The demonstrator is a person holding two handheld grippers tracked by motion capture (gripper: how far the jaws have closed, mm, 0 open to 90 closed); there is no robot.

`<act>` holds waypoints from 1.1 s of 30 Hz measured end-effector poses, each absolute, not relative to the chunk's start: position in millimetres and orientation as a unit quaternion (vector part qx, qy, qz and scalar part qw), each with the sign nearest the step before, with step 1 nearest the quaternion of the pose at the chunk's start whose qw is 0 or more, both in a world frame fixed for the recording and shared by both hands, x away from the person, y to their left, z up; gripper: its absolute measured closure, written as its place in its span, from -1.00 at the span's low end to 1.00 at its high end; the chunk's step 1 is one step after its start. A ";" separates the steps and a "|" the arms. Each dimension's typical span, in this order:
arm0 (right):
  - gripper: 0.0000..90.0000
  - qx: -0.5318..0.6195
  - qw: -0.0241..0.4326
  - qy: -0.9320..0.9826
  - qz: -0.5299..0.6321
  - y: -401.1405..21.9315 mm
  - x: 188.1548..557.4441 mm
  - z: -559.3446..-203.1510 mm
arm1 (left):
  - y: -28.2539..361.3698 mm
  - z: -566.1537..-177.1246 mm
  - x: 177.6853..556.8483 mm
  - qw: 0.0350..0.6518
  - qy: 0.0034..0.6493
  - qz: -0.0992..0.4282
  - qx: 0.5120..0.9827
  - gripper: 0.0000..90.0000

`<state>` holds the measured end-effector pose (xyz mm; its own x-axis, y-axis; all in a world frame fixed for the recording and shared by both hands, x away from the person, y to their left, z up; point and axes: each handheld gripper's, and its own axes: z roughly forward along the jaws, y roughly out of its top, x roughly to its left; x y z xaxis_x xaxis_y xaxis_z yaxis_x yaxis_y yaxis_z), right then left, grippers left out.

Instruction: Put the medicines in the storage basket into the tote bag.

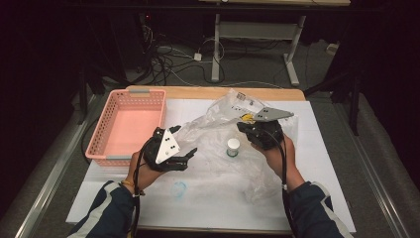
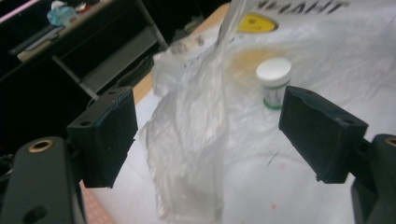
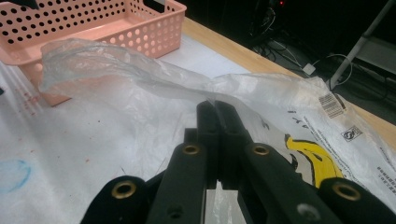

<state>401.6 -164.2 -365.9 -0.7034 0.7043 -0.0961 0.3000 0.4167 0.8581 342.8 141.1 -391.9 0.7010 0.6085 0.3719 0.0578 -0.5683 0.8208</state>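
Note:
A clear plastic bag (image 1: 218, 119) with a yellow banana print (image 3: 308, 154) and a barcode label lies crumpled across the middle of the white-covered table. My right gripper (image 1: 243, 125) is shut on a fold of the bag (image 3: 116, 74), jaws pressed together (image 3: 217, 109), lifting that edge. A small white-capped jar (image 1: 233, 147) stands under or behind the film, just left of the right hand. My left gripper (image 1: 183, 141) is open; in the left gripper view a raised strip of the bag (image 2: 196, 154) hangs between its wide-apart pads (image 2: 210, 126), with the jar (image 2: 273, 81) beyond.
A pink perforated basket (image 1: 126, 124) stands empty at the table's left rear, also visible in the right gripper view (image 3: 93, 23). A faint blue ring mark (image 1: 179, 188) is on the white sheet (image 1: 317, 163) near the front. Cables and desk legs lie on the floor beyond.

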 end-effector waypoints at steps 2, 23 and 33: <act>1.00 0.309 0.228 0.811 0.441 -165.2 401.0 -366.3 | 144.0 -395.4 345.8 0.411 0.208 0.327 0.825 -0.58; 1.00 0.303 0.213 0.815 0.446 -186.4 390.2 -365.2 | 137.8 -411.1 364.4 0.370 0.236 0.279 0.854 0.45; 0.36 0.288 0.218 0.818 0.447 -187.8 383.7 -370.0 | 141.2 -414.1 364.3 0.368 0.233 0.267 0.860 0.87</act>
<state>383.7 -187.8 -370.0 -0.7389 0.6663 -0.1004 0.2759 0.4351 0.8571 364.3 141.2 -414.1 0.7487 0.5974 0.2874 0.2045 -0.6205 0.7571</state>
